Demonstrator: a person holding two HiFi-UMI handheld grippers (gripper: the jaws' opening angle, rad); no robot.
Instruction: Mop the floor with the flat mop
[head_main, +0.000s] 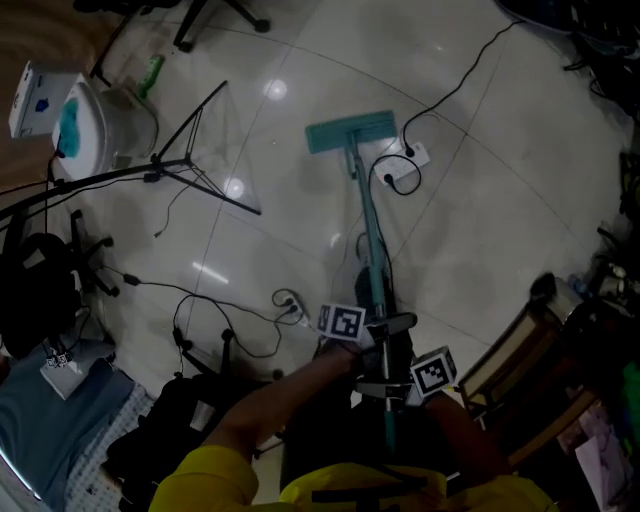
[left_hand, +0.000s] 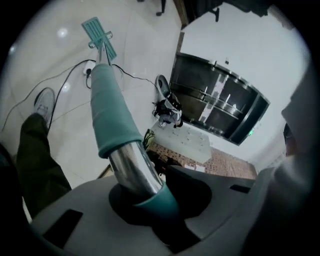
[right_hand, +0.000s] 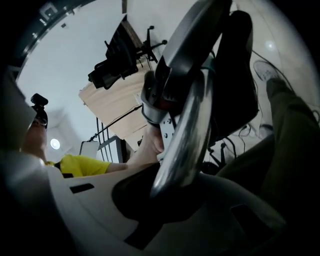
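Floor: pale glossy tile with lamp glare. I can't tell any wet track from shadow, so no hard read on coverage. My guess is that most of it is left to do. Mop is out in front of the person, its pole running from the 2 grippers down to the head, which lies flat on the tile around mid-floor. So a stroke looks to be under way, not parked. Tripod stands left of the head, well apart, and the tile under its legs will need working round. Left gripper is the lower 1 on the pole. Its own view shows the jaws closed tight on the pole, where chrome meets the teal sleeve. Right gripper sits just above it, nearer the body, jaws likewise clamped on bare chrome, no gap showing. Power strip lies just right of the pole, near the head, with its cable trailing off up-right. That patch is probably the awkward bit still to do.
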